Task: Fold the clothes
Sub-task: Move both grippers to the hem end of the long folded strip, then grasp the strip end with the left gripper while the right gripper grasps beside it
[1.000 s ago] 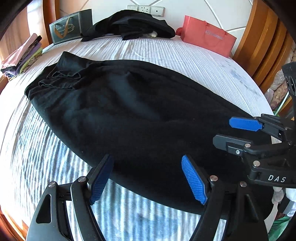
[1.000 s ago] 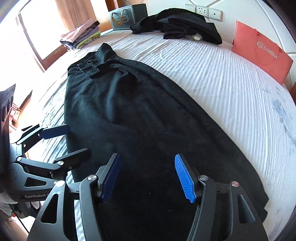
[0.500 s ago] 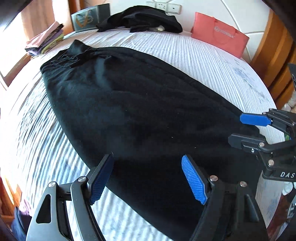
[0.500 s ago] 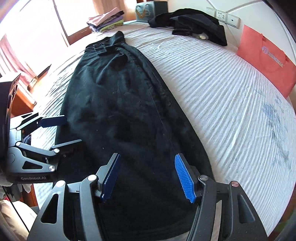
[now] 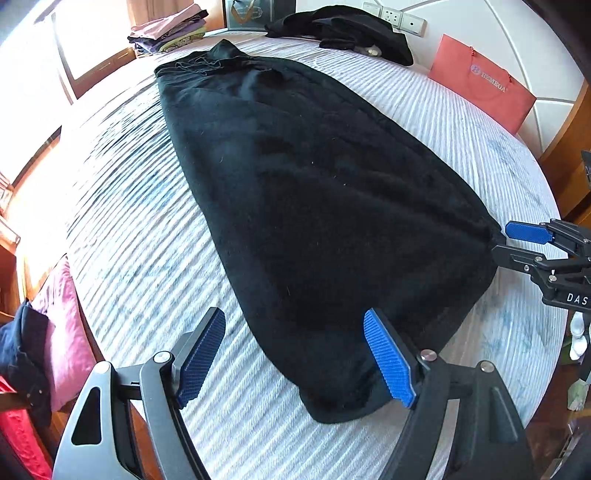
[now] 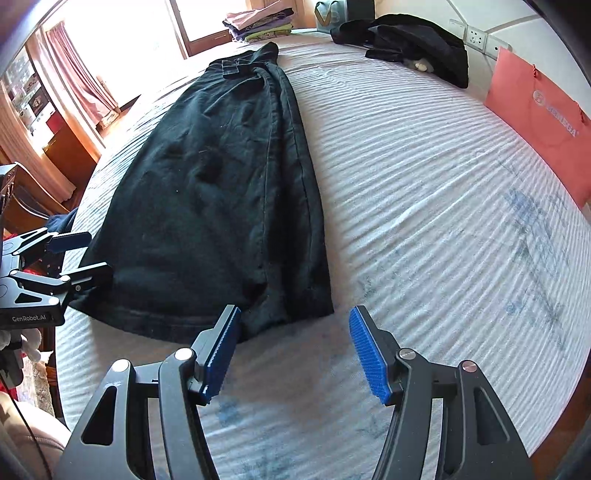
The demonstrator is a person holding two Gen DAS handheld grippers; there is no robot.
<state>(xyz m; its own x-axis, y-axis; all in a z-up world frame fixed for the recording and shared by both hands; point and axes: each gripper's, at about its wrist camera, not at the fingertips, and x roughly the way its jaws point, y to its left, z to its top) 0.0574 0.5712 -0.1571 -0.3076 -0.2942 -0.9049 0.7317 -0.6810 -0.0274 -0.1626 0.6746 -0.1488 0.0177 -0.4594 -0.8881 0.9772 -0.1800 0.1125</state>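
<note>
Black trousers [image 5: 295,192] lie flat lengthwise on the white ribbed bed, waistband at the far end, hem nearest me; they also show in the right wrist view [image 6: 221,192]. My left gripper [image 5: 295,354] is open and empty, just above the hem's left corner. My right gripper [image 6: 293,347] is open and empty, just short of the hem's right corner. In the left wrist view the right gripper [image 5: 517,242] sits at the hem's right corner. In the right wrist view the left gripper [image 6: 81,256] sits at the hem's left corner.
A heap of black clothes [image 5: 343,29] and a red paper bag [image 5: 480,85] lie by the headboard. A dark gift bag [image 5: 255,13] and a stack of folded clothes [image 5: 170,33] sit at the far left. Pink cloth [image 5: 59,332] hangs off the bed's left edge.
Both grippers have drawn back along the trousers toward the hem and now sit at its two corners. Both stay open and empty.
</note>
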